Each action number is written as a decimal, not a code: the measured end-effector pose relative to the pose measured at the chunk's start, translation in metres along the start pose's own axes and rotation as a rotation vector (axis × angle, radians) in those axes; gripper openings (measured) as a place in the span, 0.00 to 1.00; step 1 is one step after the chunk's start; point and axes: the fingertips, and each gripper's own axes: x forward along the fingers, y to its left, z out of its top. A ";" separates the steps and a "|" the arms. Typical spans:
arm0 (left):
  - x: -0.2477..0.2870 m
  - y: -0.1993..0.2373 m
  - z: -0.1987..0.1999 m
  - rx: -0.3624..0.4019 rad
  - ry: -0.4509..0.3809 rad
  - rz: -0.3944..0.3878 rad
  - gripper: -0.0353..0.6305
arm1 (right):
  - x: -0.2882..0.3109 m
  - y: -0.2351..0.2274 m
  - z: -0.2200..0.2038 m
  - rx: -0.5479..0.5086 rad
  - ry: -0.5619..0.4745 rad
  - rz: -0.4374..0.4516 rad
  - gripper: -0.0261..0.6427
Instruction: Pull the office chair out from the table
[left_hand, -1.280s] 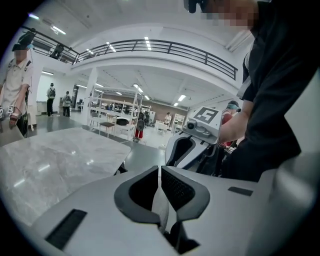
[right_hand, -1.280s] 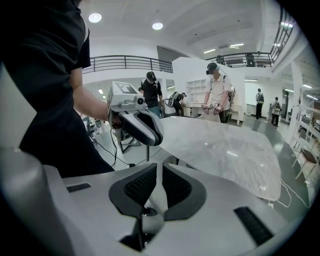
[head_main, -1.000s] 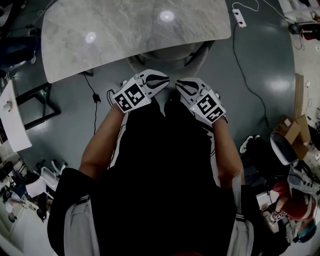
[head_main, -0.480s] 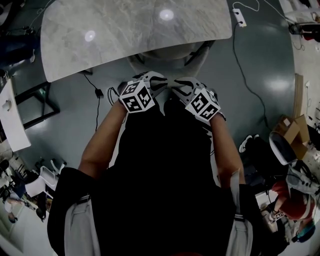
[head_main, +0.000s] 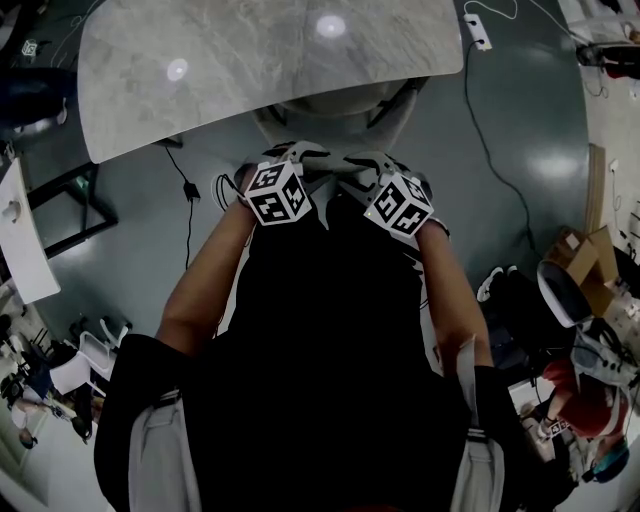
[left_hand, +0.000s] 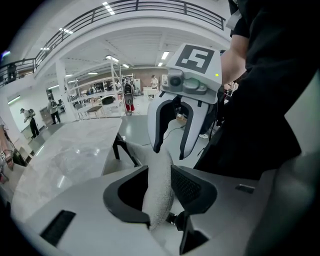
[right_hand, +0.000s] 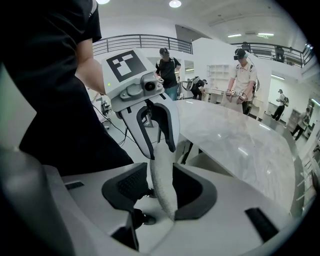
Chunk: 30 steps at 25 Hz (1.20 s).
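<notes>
Two tongs hang side by side just ahead of the person's black shirt (head_main: 320, 330), both tilted down and forward. The left tongs (left_hand: 159, 192) are spread and have just been opening. The grey padded top edge of the chair (left_hand: 158, 167) back stands between them, with a gap showing on one side. The right tongs (right_hand: 162, 192) are spread the same way, also just opening, and straddle that edge a little further along. The chair is tucked in against the near edge of the marble table (head_main: 250, 70). Beyond it a white power strip (head_main: 478, 30) lies on the grey floor (head_main: 540, 100), and people (right_hand: 242, 75) stand farther off.
</notes>
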 end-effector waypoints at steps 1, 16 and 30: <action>0.001 -0.001 0.000 0.004 0.005 -0.002 0.27 | 0.001 0.000 -0.001 -0.009 0.008 0.003 0.27; 0.023 -0.015 -0.025 0.054 0.107 -0.065 0.43 | 0.025 -0.004 -0.028 -0.076 0.130 0.024 0.42; 0.044 -0.014 -0.037 0.113 0.175 -0.046 0.49 | 0.049 0.003 -0.052 -0.148 0.230 0.034 0.48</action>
